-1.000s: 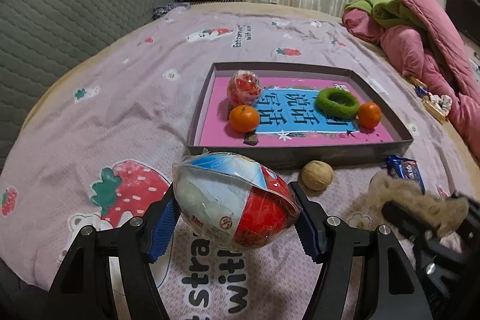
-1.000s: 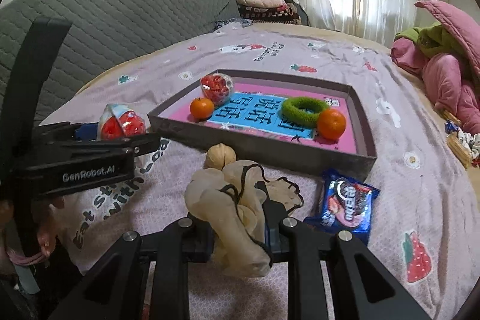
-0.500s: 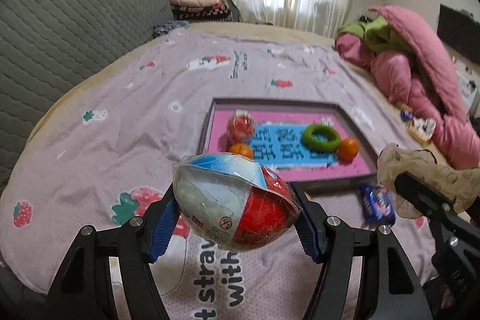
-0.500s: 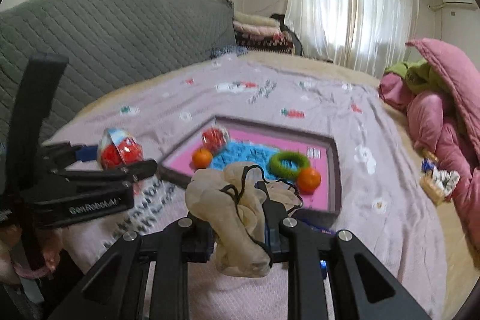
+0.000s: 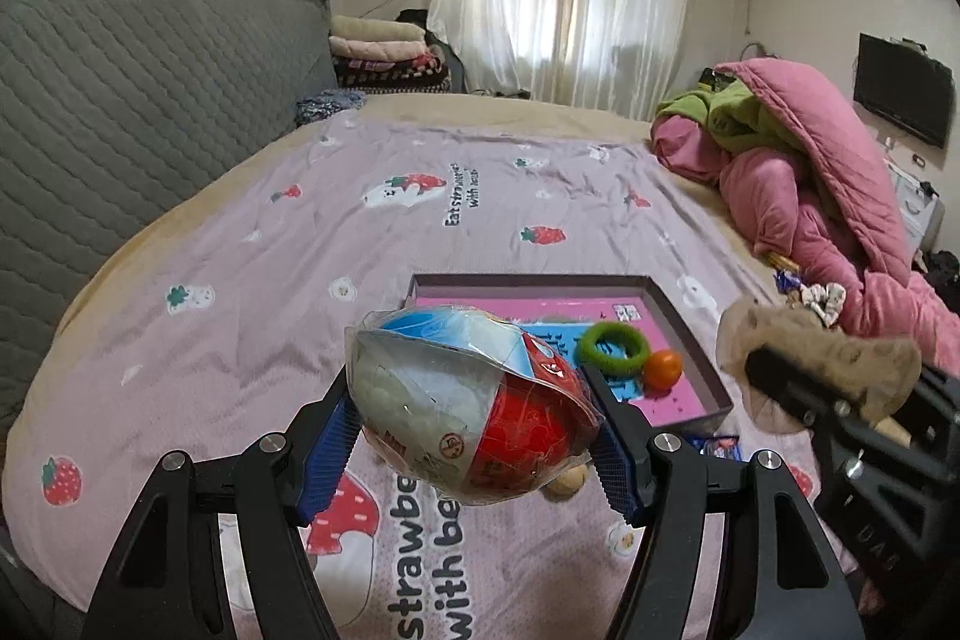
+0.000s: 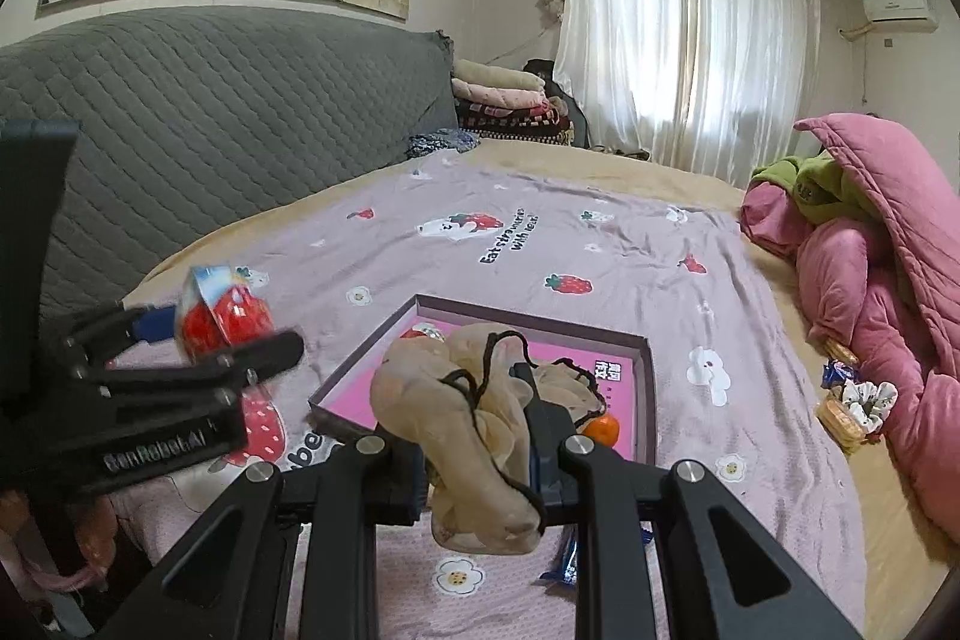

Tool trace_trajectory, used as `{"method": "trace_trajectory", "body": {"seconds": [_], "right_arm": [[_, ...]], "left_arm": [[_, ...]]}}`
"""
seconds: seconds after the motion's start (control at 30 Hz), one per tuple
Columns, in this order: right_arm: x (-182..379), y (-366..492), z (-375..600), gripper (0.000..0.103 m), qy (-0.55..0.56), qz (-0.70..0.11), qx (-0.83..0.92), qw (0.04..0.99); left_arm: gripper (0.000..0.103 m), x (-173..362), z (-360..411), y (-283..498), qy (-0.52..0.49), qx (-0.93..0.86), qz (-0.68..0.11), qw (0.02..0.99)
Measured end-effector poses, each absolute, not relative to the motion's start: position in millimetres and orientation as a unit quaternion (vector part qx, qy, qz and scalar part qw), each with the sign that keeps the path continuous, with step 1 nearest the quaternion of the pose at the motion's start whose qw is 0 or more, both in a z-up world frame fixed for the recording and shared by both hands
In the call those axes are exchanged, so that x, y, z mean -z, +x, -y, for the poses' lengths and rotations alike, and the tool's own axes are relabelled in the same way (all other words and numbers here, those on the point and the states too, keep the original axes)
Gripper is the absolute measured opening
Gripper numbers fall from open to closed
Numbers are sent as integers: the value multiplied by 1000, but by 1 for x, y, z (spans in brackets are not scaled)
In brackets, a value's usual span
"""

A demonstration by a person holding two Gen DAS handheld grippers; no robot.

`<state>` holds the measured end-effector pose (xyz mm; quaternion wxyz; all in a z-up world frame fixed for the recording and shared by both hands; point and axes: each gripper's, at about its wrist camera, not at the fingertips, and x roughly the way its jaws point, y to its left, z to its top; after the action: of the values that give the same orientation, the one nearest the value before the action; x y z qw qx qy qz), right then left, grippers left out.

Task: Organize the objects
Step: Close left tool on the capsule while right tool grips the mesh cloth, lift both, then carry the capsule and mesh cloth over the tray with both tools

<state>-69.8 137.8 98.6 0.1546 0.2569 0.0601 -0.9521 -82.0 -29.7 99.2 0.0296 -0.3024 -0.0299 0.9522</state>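
Two grippers are each holding one item above the bed.

The left gripper [image 5: 474,430] is clamping one wrapped egg toy [image 5: 468,409] between narrowed jaws; the right gripper [image 6: 480,451] is pinching one beige cloth pouch [image 6: 462,424], jaws nearly closed. At 12 o'clock one tray [image 5: 684,340] is carrying one green ring [image 5: 612,347] and one orange [image 5: 662,367]; one walnut [image 5: 567,484] is lying at 6 o'clock of it.

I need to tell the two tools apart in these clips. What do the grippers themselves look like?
Both are matte black plastic linkages with silver screw heads. The left gripper has ribbed blue pads on its fingers and white "GenRobot.AI" lettering on its side. The right gripper looks alike.
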Motion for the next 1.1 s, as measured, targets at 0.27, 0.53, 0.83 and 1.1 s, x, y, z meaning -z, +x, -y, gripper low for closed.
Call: {"method": "trace_trajectory", "body": {"seconds": [0.27, 0.53, 0.83, 1.1], "right_arm": [[-105, -80, -141, 24, 247, -60, 954, 158], [-107, -95, -147, 24, 241, -47, 957, 157], [-120, -117, -144, 24, 222, -47, 961, 158], [-129, -134, -143, 24, 203, -42, 965, 159]], "left_arm": [[71, -110, 27, -102, -294, -955, 26, 24], [71, -114, 14, -123, -288, -957, 13, 25], [71, -121, 10, -151, -286, -958, 5, 24], [71, -129, 19, -171, -277, -961, 6, 19]]}}
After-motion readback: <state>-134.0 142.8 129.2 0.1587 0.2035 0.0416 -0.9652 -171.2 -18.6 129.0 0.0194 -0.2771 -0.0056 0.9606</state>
